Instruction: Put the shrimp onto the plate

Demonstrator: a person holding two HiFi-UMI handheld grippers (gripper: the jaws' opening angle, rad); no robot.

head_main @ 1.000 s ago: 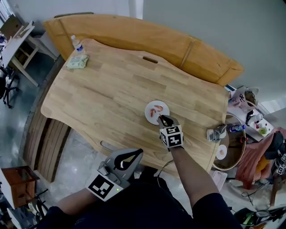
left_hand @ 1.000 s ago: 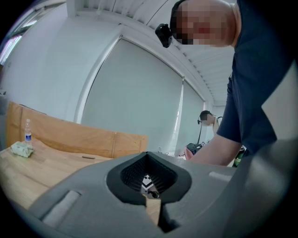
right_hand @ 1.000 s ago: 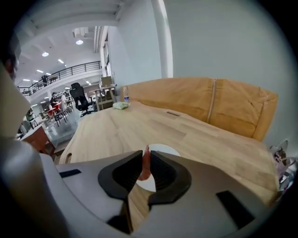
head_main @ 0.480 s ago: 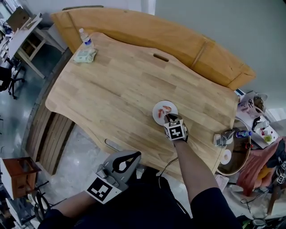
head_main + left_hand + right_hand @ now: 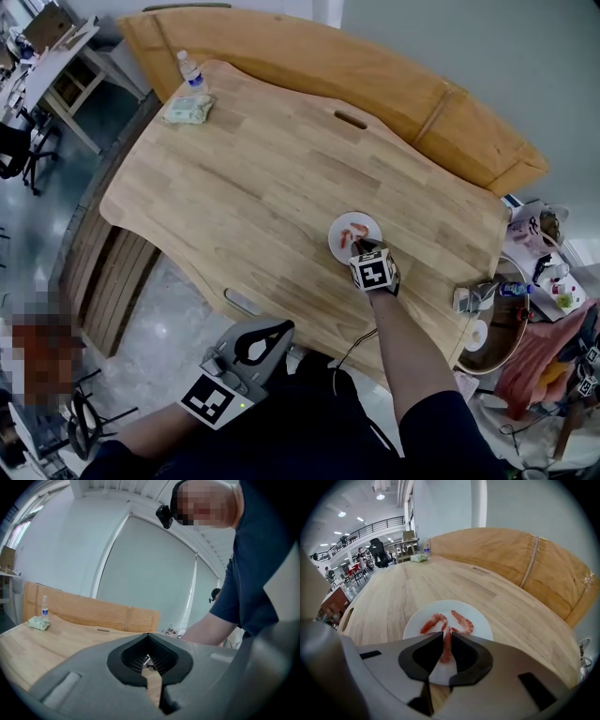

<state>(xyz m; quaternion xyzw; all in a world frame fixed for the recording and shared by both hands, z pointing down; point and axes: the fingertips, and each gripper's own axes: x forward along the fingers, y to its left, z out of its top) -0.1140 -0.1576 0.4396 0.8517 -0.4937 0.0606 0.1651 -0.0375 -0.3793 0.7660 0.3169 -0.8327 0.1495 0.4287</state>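
A small white plate [image 5: 366, 221] sits on the wooden table, right of its middle. Two orange shrimp [image 5: 433, 622] [image 5: 463, 622] lie curled on the plate [image 5: 480, 623]. My right gripper [image 5: 362, 247] hangs over the plate's near rim. Its jaws [image 5: 446, 634] are shut on a third shrimp [image 5: 446, 649], which hangs tail-up just above the plate. My left gripper [image 5: 281, 329] is held low off the table's near edge, shut with nothing in it. In the left gripper view its tips [image 5: 148, 635] meet.
A water bottle [image 5: 190, 70] and a green tissue pack [image 5: 188, 110] stand at the table's far left corner. A slot [image 5: 351, 120] is cut near the far edge. A padded wooden board leans behind the table. Clutter and a round stool [image 5: 487, 333] crowd the right side.
The head camera has shifted, so the table sits further right in view. My right gripper stays at the plate's near rim with the shrimp. The left gripper has not moved.
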